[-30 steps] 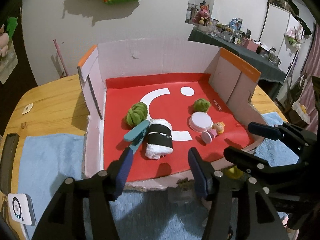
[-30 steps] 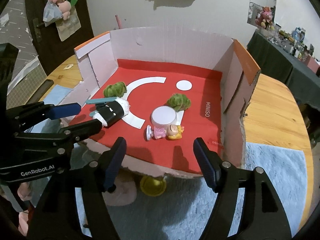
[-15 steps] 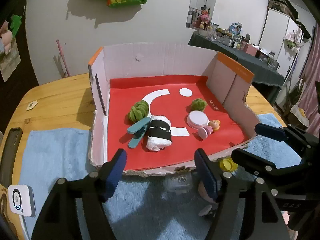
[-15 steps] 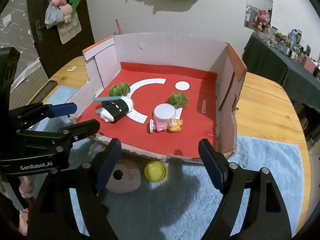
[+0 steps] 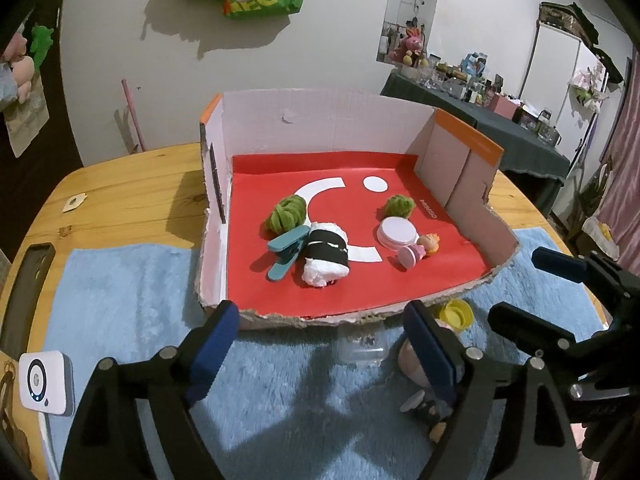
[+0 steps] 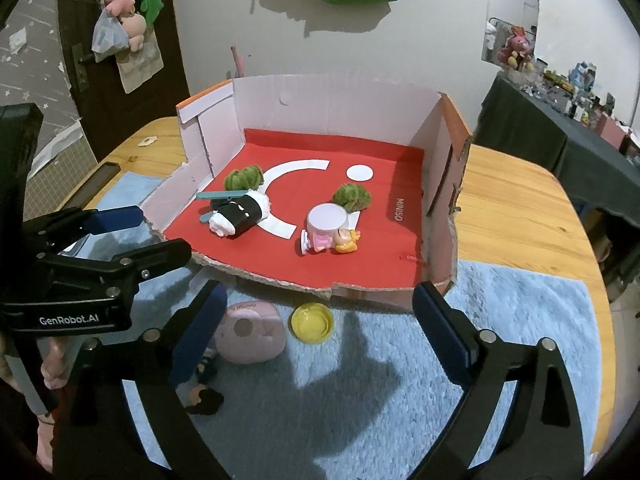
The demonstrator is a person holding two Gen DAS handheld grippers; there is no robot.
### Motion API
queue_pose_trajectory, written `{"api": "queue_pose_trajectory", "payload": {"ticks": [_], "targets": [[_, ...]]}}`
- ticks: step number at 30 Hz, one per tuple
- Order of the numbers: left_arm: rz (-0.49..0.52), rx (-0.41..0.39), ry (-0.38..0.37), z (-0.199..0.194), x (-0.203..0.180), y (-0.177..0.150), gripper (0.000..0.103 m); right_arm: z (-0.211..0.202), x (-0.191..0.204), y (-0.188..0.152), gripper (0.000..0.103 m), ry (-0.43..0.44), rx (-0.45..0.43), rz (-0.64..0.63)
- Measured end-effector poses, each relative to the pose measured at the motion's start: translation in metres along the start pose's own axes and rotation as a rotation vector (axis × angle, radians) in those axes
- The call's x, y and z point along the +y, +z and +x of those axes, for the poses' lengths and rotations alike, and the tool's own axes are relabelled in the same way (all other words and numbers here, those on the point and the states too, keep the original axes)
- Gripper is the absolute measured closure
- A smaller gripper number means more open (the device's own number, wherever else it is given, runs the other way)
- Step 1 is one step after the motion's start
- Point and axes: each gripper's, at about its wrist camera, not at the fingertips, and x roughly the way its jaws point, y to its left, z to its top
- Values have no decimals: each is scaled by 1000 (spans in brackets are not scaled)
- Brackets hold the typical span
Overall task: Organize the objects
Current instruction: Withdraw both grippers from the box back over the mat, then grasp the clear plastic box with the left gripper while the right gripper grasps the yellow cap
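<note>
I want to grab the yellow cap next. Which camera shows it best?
The right wrist view: the yellow cap lies fully visible on the blue mat, just outside the box's torn front edge. In the left wrist view the cap is partly hidden behind a gripper finger.

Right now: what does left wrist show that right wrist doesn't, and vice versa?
Left wrist only: a white device at the table's near-left edge and a clear plastic piece on the rug. Right wrist only: the pink item's round hole, and the door hung with plush toys. Both: the box, the yellow cap, and the left gripper and right gripper, open and empty.
</note>
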Motion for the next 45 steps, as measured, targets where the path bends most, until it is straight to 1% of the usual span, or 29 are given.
{"api": "queue_pose_trajectory", "payload": {"ticks": [3,21,30,31,32,33,34,35,39,40,45], "targets": [[-2,-6,0,-3,0,-4,13,-3,1,-3,8,0,-2,-1],[-17,3,-3,-16,-1,-27,13,-23,5,-24,7,-11,-16,-3],[-18,25,-2,-10,-2,-37,13,-24,3,-37,7,-27,-8,-6],[-16,27,-3,-9,-2,-37,15,-23,3,-37,8,-29,-6,-5],[-15,30,-4,-8,-3,-37,17,-22,2,-38,11,-27,-6,-3],[-11,34,-8,-7,-3,-38,21,-21,1,-38,14,-24,-1,-1],[-9,38,-11,-6,-3,-38,27,-20,0,-39,21,-23,3,1],[-7,45,-14,-3,-4,-38,29,-18,0,-39,25,-25,6,3],[1,67,-22,5,-6,-39,37,-9,-2,-41,33,-27,26,2],[3,72,-23,7,-6,-40,38,-6,-2,-41,36,-28,33,2],[2,86,-27,15,-7,-39,38,9,-6,-43,40,-35,61,5]]}}
